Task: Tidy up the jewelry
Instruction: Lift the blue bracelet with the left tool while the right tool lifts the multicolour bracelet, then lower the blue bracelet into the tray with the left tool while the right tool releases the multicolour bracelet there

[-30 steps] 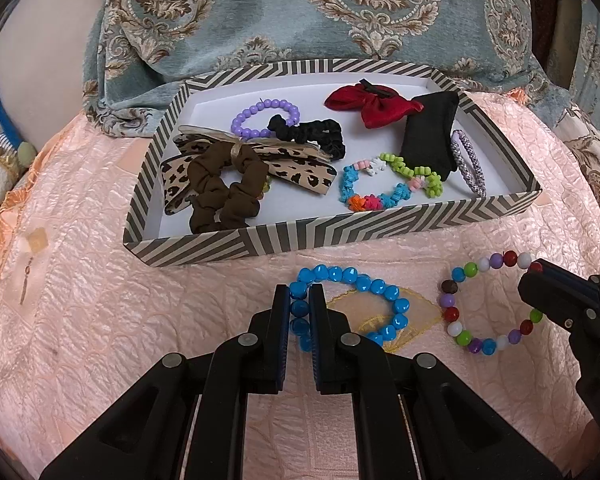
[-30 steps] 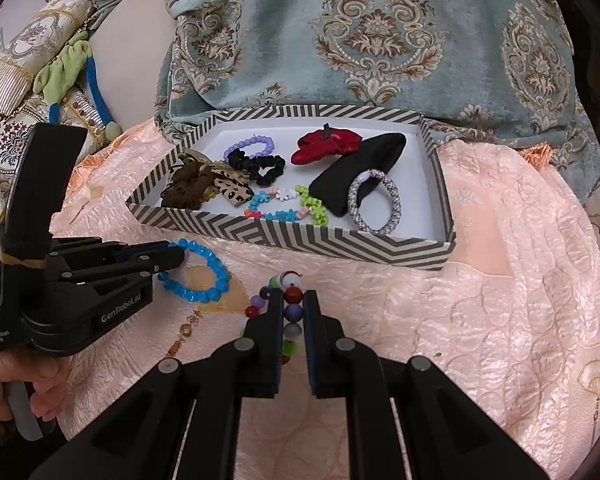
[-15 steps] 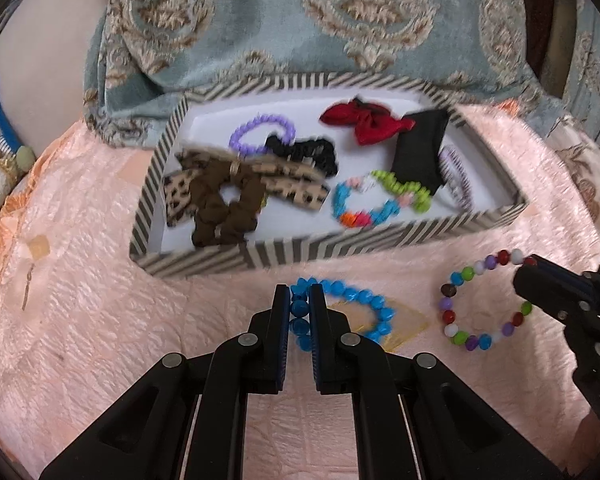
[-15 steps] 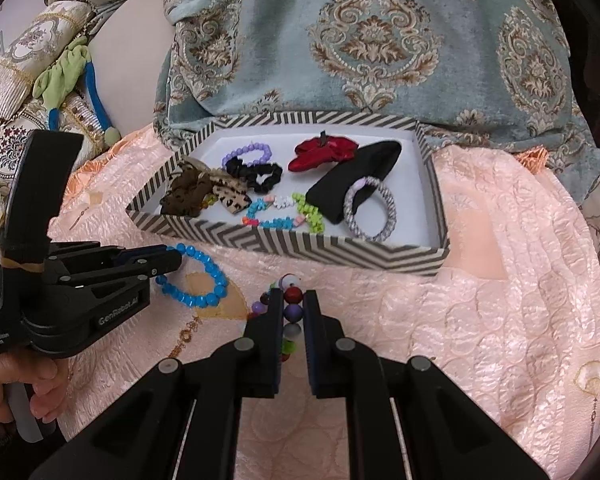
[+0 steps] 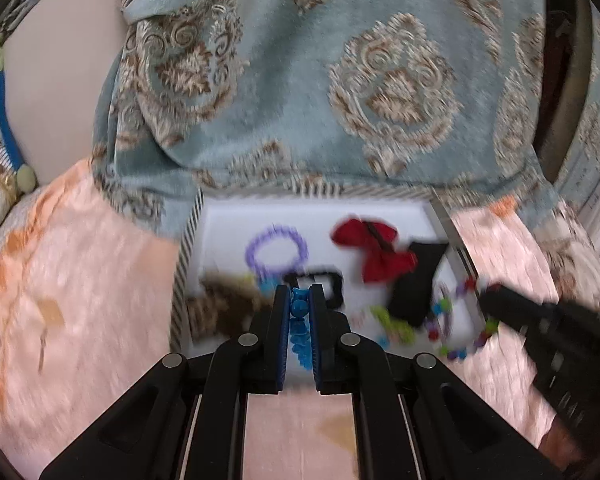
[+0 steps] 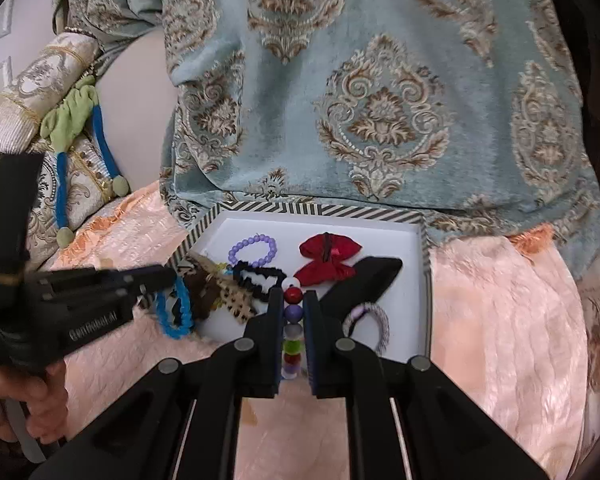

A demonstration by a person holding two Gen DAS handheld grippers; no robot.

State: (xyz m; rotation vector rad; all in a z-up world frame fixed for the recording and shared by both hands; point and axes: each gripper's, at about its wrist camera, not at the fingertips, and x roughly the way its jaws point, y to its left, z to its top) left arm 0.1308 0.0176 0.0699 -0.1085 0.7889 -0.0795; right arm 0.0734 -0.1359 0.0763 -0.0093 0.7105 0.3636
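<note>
My left gripper [image 5: 299,300] is shut on a blue bead bracelet [image 5: 300,314], which hangs from its tips above the near left part of the striped box [image 5: 188,240]. The right wrist view shows that left gripper [image 6: 160,276] with the blue bracelet [image 6: 176,316] dangling beside the leopard bow [image 6: 230,294]. My right gripper [image 6: 293,296] is shut on a multicoloured bead bracelet [image 6: 293,312], held above the box [image 6: 320,210] near its front wall. In the blurred left wrist view the right gripper [image 5: 490,296] carries the multicoloured bracelet [image 5: 460,340] at the box's right wall.
Inside the box lie a purple bead bracelet [image 6: 253,249], a red bow [image 6: 328,260], a black scrunchie [image 6: 260,276], a black cloth piece [image 6: 364,280] and a striped hair tie [image 6: 374,320]. A patterned blue cloth [image 6: 380,100] rises behind. Peach quilted cover [image 6: 500,320] surrounds the box.
Both grippers have risen and moved forward toward the box, lifting the blue and the multicoloured bracelets off the peach cover. The bracelets now hang over the box.
</note>
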